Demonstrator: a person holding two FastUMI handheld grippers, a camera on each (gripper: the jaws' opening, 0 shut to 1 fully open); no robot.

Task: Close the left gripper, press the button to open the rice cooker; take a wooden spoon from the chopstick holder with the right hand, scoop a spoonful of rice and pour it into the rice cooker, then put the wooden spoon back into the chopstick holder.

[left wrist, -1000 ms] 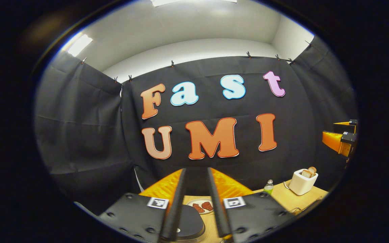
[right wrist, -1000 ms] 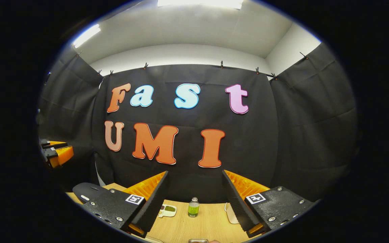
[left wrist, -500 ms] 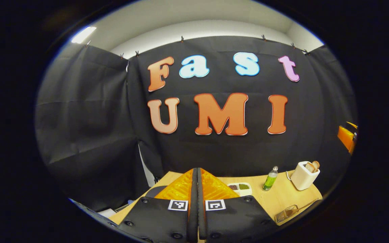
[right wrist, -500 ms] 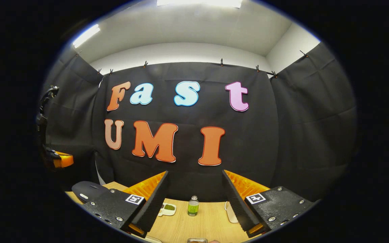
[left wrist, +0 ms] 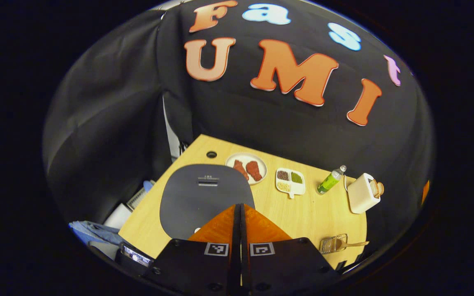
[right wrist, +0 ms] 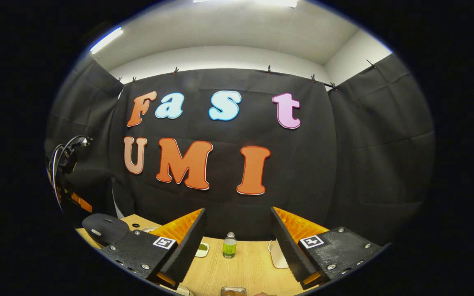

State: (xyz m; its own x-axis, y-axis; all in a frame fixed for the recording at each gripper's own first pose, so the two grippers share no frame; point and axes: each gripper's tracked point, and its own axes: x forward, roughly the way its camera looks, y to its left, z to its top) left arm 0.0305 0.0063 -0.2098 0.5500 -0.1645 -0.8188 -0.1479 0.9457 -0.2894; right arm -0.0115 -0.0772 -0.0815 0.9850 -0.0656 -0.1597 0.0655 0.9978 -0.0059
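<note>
In the left gripper view I look down on the rice cooker (left wrist: 204, 197), whose dark grey lid is closed and lies flat. My left gripper (left wrist: 240, 210) is shut and empty, its tips over the lid's near right edge. A wire chopstick holder (left wrist: 333, 244) at the table's near right carries the wooden spoon (left wrist: 354, 244), handle pointing right. My right gripper (right wrist: 237, 230) is open with nothing between its fingers and is held high, facing the wall. The right gripper view has the rice cooker (right wrist: 104, 228) at lower left and the left gripper (right wrist: 66, 176) above it.
On the wooden table (left wrist: 303, 213) stand a plate of red pieces (left wrist: 246, 167), a divided tray (left wrist: 290, 181), a green bottle (left wrist: 331, 180) and a white toaster (left wrist: 362, 193). Blue cloth (left wrist: 93, 232) lies off the table's left edge. The bottle (right wrist: 229, 246) stands between my right fingers.
My left gripper has shut and tipped downwards, so the table and rice cooker lid now lie below it. The right gripper has hardly moved.
</note>
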